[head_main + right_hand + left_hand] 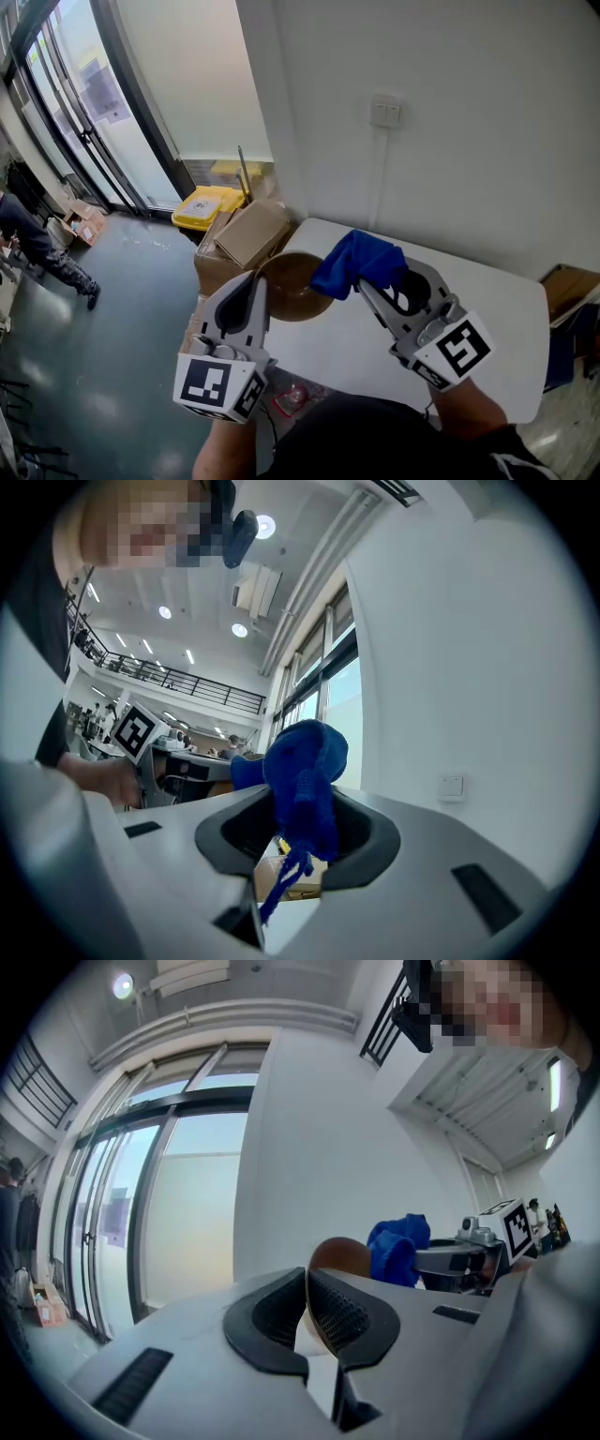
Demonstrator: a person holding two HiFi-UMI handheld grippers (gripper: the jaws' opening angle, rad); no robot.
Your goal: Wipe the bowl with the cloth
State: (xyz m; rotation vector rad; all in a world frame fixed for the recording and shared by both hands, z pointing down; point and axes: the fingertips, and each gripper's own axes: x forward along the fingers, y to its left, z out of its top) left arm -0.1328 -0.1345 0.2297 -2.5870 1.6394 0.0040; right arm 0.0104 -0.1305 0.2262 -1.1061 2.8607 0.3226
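The white surface (487,300) lies below both grippers and reaches out ahead of them to the wall. Nothing of the task rests on it. Cardboard boxes (248,234) are stacked on the floor beyond the left gripper's tips, off the far corner of the surface.

The brown bowl (291,286) is up in the air, tipped on its side. The left gripper (255,281) pinches its thin rim, the pads nearly together with only the bowl's wall between them, and the rest of the bowl stands out past its tips toward the other gripper.

The blue cloth (361,262) is bunched into a wad that bulges out beyond the tips of the right gripper (375,286). Its jaws are clamped on the wad, and a loose thread trails down between them. The wad sits just beside the bowl's near edge. I can't tell from here whether it is touching.

Both things are picked up and have been brought together, so the setting-up looks finished. The cloth isn't inside the bowl, and nothing shows whether any rubbing has happened. I'd judge the wiping itself is still ahead: the wad has to be pressed into the hollow and swept around while the left gripper holds the rim steady.
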